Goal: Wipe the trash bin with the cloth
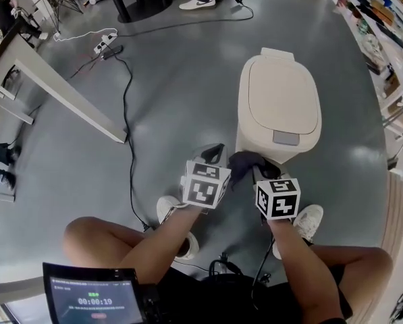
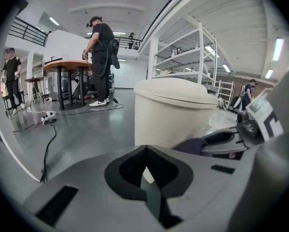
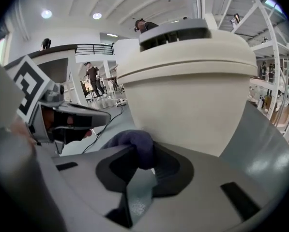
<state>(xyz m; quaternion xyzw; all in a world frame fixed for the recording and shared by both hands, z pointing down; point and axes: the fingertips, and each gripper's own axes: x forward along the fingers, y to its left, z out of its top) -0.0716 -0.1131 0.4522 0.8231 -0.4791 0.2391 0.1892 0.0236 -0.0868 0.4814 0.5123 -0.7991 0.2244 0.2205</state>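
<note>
Beside the trash bin [image 1: 280,106], right gripper [image 3: 145,174] pinches half-hidden cloth [image 3: 133,145].

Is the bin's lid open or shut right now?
Shut. The lid lies flat on the bin in the head view, and the right gripper view shows no gap under it.

Grey polished floor [image 1: 174,93] bearing an upright cream trash bin [image 1: 282,106] with its lid closed, a black cable [image 1: 127,133] running from near a white power strip [image 1: 105,44] toward the person's white shoes [image 1: 310,220], and shelving [image 1: 390,59] along the right edge.
</note>
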